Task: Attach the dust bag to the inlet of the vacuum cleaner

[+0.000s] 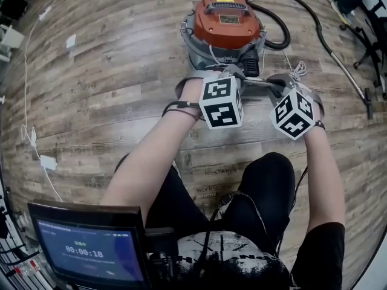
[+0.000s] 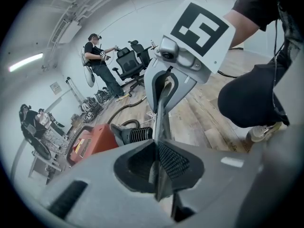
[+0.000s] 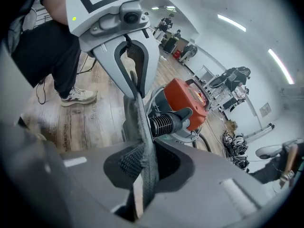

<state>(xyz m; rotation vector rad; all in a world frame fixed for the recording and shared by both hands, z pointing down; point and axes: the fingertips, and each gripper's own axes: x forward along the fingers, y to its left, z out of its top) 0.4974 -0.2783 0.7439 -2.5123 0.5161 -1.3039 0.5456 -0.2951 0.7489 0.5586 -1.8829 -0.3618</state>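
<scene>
Two grippers, left [image 2: 158, 167] and right [image 3: 142, 172], each pinch an edge of the grey bag [image 3: 141, 120], which I hold taut between them just before the vacuum [image 1: 225, 26] on the floor [image 1: 115, 77]. I judge the bag light, soft and floppy, best gripped at the mouth's rim.

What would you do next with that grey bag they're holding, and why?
Probably ease the left gripper and right gripper toward the vacuum, bringing the bag up to the black ribbed inlet. Each gripper pinches an edge of the bag, which is stretched between them, and the inlet sits just beyond it, not yet covered.
</scene>
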